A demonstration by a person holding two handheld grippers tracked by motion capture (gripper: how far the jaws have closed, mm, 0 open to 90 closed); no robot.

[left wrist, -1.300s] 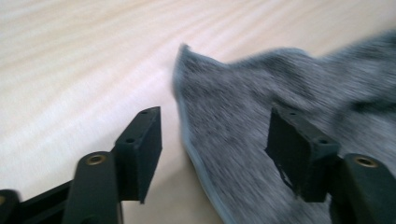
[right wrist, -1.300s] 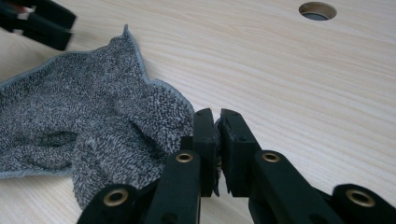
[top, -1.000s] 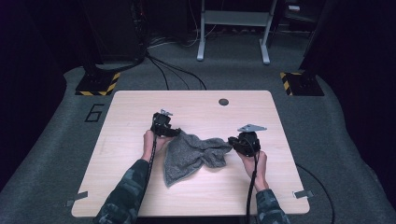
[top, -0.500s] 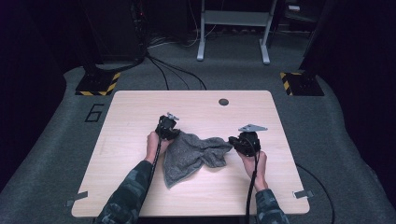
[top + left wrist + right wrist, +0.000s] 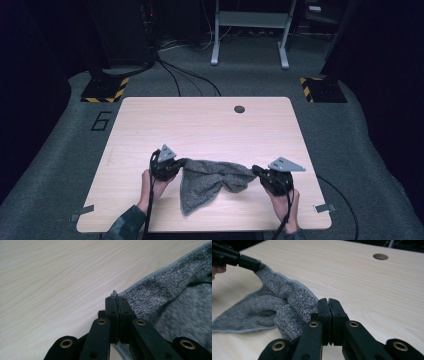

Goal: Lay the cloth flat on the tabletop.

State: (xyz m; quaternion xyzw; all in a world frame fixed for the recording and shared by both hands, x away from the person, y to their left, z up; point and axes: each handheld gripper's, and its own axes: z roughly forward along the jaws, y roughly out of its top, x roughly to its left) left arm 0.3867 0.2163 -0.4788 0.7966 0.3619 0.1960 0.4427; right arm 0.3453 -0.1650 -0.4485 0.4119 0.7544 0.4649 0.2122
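While we hold the grey towel stretched between our two grippers in the lower middle of the high view, the step in hand looks like spreading it flat on the tabletop; the left gripper has its fingers clenched on one corner, a tuft of hem peeking out above the tips, having just closed on it; the right gripper is clenched too, its fingers pressed together with the cloth bunched just beside and under them, so we judge it grips the opposite corner, though the pinch itself is hidden in its own view; at the upper left of the right gripper view the left gripper shows, nipping its end of the cloth. To do this well, we should keep the top hem taut and level between the two hands, then lower evenly so the hanging fold at the lower left of the cloth opens instead of doubling under; pulling too hard risks a corner slipping free. No containers stand on the tabletop; a round cable hole sits near its far edge.
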